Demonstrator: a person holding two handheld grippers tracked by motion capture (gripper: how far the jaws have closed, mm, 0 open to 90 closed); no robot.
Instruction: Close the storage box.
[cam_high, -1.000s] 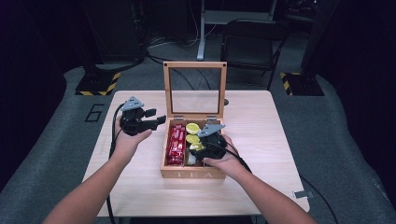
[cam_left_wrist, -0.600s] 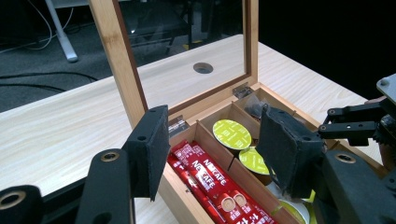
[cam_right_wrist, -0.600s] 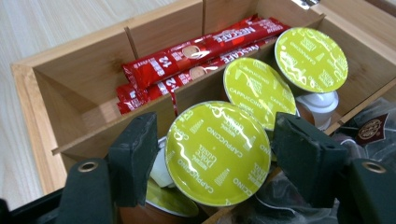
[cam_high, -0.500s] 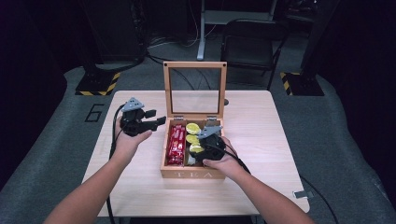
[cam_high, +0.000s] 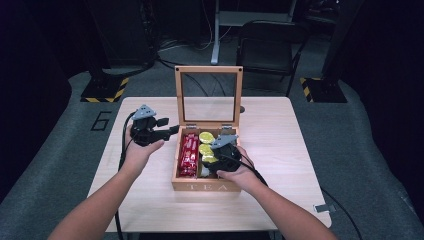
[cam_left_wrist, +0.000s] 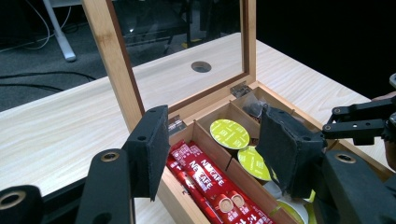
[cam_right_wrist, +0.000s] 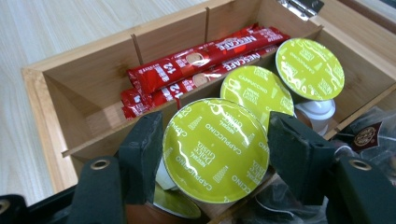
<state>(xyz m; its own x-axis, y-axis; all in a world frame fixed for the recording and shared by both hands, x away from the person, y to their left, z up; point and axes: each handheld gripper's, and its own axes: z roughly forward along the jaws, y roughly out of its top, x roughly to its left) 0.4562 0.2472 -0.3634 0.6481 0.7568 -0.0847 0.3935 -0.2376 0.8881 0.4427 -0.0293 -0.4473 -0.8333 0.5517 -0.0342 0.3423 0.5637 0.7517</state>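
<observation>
A wooden tea box (cam_high: 207, 187) stands open on the table, its glass lid (cam_high: 208, 70) upright. Red coffee sticks (cam_right_wrist: 205, 56) fill its left compartment, and green-lidded capsules (cam_right_wrist: 310, 69) sit in the middle one. My right gripper (cam_right_wrist: 215, 154) reaches into the box from the near side. Its jaws have just been closing, and its pads (cam_right_wrist: 144, 149) now rest against the rim of the nearest green capsule (cam_right_wrist: 215, 140). My left gripper (cam_high: 172, 131) hovers left of the box, aimed at it. It is open (cam_left_wrist: 217, 154) with nothing between its jaws.
Dark tea bags (cam_right_wrist: 369, 135) lie in the box's right compartment. The light wooden table (cam_high: 290, 150) has a round cable hole (cam_left_wrist: 201, 66) behind the lid. A black chair (cam_high: 267, 50) and stands on the floor sit beyond the far edge.
</observation>
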